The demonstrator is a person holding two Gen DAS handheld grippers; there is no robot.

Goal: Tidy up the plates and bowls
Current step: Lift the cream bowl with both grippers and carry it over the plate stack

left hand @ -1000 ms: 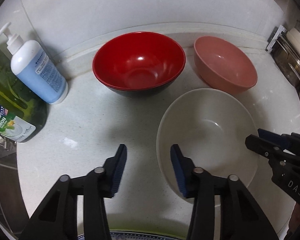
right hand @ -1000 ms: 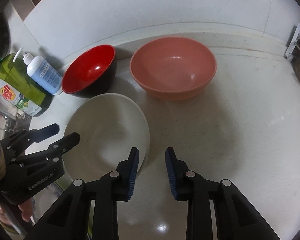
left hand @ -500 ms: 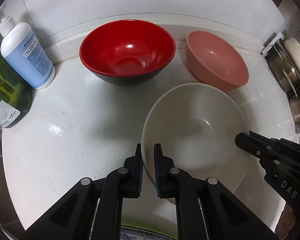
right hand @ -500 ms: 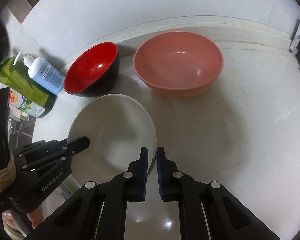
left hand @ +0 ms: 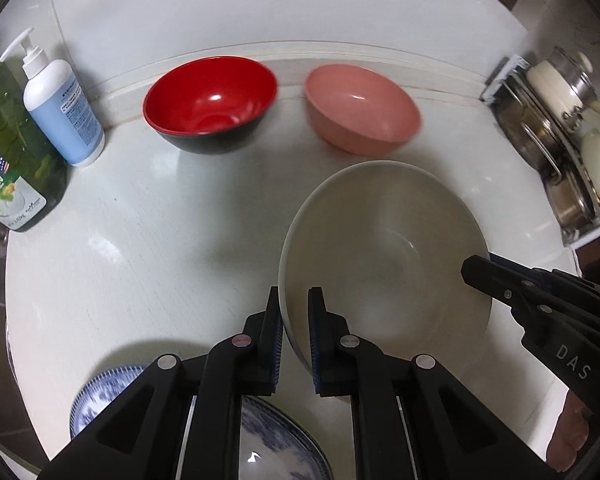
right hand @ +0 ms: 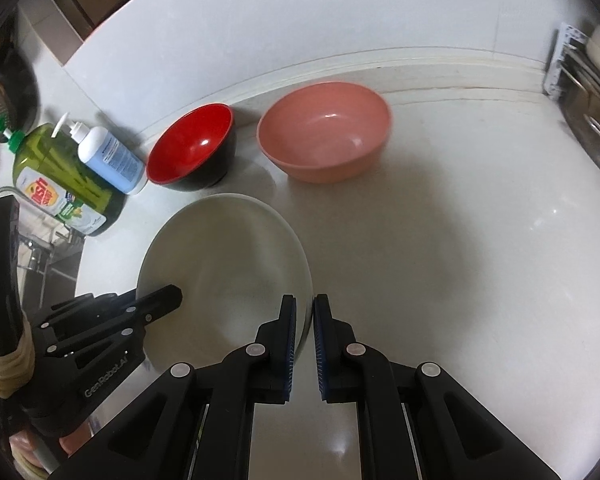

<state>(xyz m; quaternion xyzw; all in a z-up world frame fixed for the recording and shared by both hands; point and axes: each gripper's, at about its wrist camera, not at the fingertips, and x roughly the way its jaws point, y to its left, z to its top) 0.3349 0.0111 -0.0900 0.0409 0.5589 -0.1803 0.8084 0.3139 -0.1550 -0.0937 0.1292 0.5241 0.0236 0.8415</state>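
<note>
The left tongs (left hand: 294, 334) pinch the near left rim of the white bowl (left hand: 384, 240). One blue pad sits outside the rim and one sits inside, with only the thin wall of the bowl between them. The right tongs (right hand: 304, 346) pinch the same white bowl (right hand: 224, 256) on its right rim, and their two pads are almost together with the edge between them. So both tongs have hold of one bowl, one on each side.

The white bowl is over the white bench (left hand: 140, 240), near its front. It looks a little tilted, and I cannot tell if it touches the bench.

Behind it, by the wall, sit two more bowls. The red bowl (left hand: 210, 110) is black on the outside and sits to the left. The pink bowl (left hand: 362, 110) sits to the right, close beside it but not touching. Both are apart from the white bowl.

At the left of the bench stand a white pump bottle (left hand: 62, 100) with a blue label and a big green soap bottle (left hand: 12, 152), side by side.

A blue and white dish (left hand: 100, 392) peeks out under the left tongs at the front edge. On the right is a metal rack (left hand: 556, 148) with pots.
</note>
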